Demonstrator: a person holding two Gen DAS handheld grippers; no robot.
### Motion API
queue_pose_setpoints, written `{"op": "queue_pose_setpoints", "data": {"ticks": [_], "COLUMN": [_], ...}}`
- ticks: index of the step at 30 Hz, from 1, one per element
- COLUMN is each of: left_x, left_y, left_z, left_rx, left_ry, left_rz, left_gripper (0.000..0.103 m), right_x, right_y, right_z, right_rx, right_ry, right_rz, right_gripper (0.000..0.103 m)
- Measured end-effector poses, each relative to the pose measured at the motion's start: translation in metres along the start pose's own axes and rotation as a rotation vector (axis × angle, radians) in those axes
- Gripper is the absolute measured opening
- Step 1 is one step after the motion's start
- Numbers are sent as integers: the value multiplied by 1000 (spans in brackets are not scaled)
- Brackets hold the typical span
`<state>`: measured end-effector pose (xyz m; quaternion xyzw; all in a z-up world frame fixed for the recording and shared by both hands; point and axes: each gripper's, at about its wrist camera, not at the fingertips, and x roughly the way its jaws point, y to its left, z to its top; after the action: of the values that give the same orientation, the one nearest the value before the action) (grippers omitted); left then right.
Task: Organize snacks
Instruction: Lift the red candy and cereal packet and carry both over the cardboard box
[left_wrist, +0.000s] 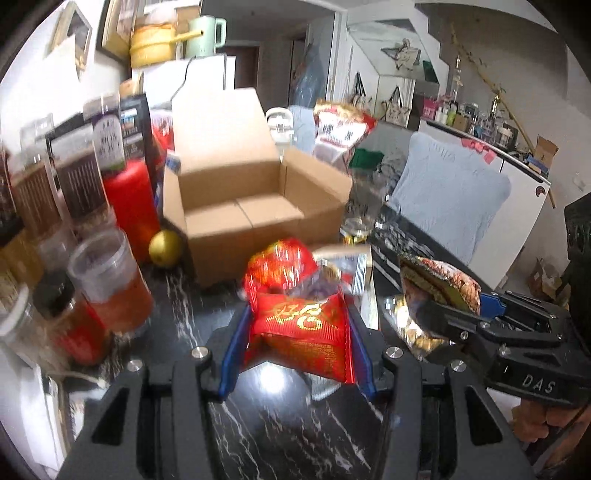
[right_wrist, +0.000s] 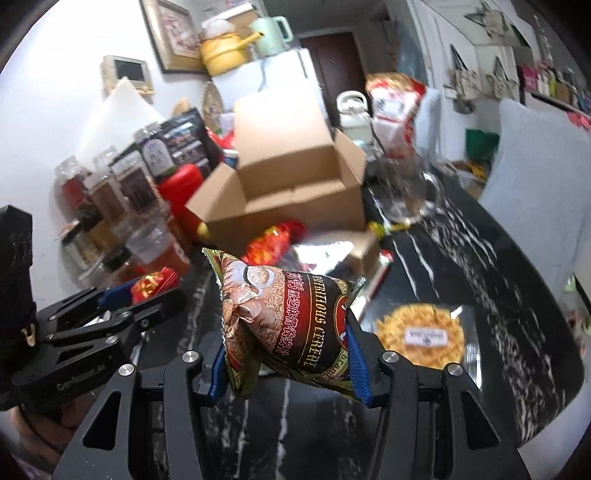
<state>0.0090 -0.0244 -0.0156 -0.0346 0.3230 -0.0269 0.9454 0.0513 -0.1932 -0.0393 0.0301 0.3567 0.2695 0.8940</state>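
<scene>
I hold two grippers over the black marble-patterned table (left_wrist: 280, 435). My left gripper (left_wrist: 301, 332) has its jaws partly closed, the blue pads pressing both sides of one red snack packet (left_wrist: 301, 328) with gold lettering; the packet hangs clear of the table. My right gripper (right_wrist: 288, 354) is likewise partly closed, clamped on one brown cereal packet (right_wrist: 284, 321), also lifted off the surface. In the left wrist view the right gripper (left_wrist: 476, 306) appears at the right edge with its cereal packet (left_wrist: 436, 288); in the right wrist view the left gripper (right_wrist: 136, 295) appears at the left edge with the red packet (right_wrist: 151, 286) between its tips.

One open cardboard box (left_wrist: 243, 199) stands ahead of both grippers, lid flap raised, interior bare as far as I can see. One further red packet (left_wrist: 280, 262) lies on the table just in front of the box. One round waffle (right_wrist: 421, 334) in clear wrap lies on the table to the right. One yellow-green fruit (left_wrist: 165, 247) sits by the box's left corner, beside one red canister (left_wrist: 131, 206). Several jars (left_wrist: 110, 280) crowd the left side; blur prevents an exact count.
</scene>
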Motion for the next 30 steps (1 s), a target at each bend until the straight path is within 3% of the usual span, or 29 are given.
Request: {"op": "queue_pose_setpoints", "data": {"ticks": [14, 30], "left_x": [-1, 65], "left_y": [10, 46], "left_z": [71, 154], "left_rx": [37, -11], "left_ry": [-181, -247], "left_rz": [25, 84], "left_gripper": [50, 50], "right_x": [8, 70], "right_y": [18, 16], "right_z": [75, 167], "right_rx": [-122, -202], "right_ry": [-92, -133], "right_rz": [21, 16], "right_gripper": [52, 52]}}
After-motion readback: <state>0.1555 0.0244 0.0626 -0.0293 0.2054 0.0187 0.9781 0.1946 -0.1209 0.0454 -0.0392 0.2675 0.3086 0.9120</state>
